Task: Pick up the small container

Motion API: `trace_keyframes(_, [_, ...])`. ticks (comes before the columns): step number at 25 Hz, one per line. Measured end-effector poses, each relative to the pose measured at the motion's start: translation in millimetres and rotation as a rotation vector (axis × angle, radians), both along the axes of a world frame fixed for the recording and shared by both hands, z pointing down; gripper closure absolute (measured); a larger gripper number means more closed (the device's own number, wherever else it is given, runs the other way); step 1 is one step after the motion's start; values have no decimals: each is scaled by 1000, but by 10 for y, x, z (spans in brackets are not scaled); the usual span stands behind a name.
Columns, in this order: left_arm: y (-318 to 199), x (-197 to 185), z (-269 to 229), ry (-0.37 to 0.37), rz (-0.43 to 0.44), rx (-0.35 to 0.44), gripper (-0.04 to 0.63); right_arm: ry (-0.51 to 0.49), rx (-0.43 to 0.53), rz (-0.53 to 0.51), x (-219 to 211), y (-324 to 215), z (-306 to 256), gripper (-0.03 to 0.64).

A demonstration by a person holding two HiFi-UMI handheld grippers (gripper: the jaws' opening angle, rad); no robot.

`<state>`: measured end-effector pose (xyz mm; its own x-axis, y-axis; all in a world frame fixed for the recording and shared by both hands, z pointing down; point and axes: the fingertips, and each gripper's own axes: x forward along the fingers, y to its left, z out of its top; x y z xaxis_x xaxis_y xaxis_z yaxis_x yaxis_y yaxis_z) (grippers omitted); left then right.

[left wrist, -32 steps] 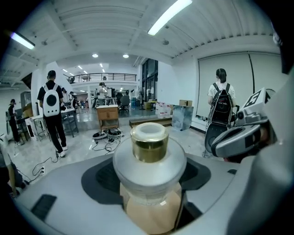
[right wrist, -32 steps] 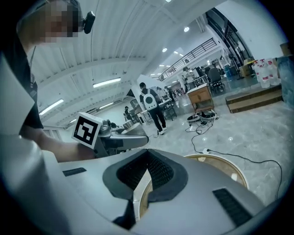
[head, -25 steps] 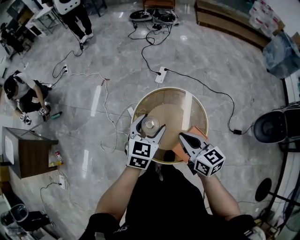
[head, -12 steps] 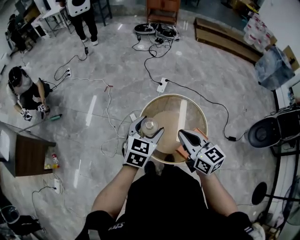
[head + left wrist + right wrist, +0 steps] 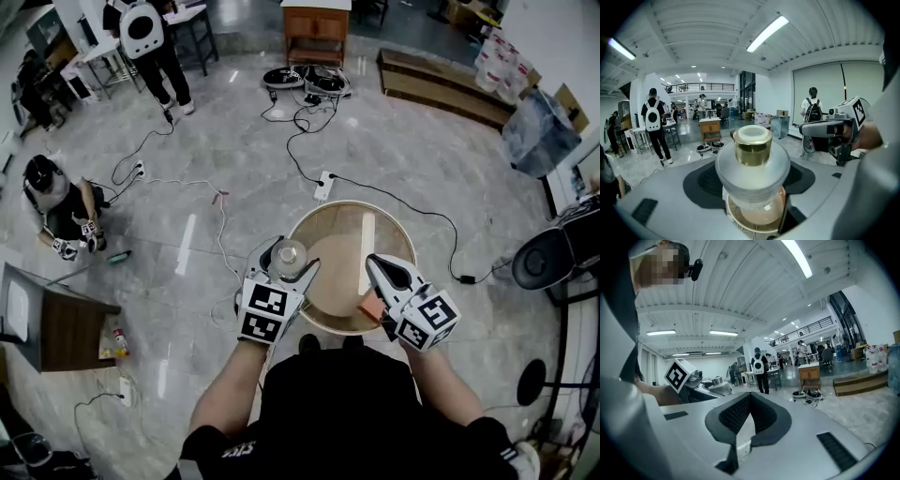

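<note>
Small container, a frosted jar upright with its gold neck uppermost, is clamped between the left gripper's fingers at frame centre, and the round table shows below it, so it looks already lifted. The right gripper, jaws together and empty, hangs over the table's lower right. A second ago the jar lay inside the table's left edge; now it is at the rim.

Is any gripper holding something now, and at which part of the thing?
The left gripper holds the small container by its wide frosted body, one jaw on each side. The right gripper holds nothing.
</note>
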<state>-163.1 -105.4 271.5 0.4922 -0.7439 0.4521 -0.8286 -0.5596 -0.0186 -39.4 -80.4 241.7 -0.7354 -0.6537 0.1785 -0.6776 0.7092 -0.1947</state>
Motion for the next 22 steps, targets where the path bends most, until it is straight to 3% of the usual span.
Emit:
trace_keyframes(6, [87, 125, -182, 10, 3, 4, 255, -4, 62, -10, 244, 70, -230, 604])
trace_keyframes(14, [72, 259, -250, 10, -37, -5, 255, -39, 30, 69, 712, 5, -282, 606])
trace_keyframes(22, [36, 423, -263, 8, -42, -3, 255, -25, 66, 4, 764, -45, -343, 606])
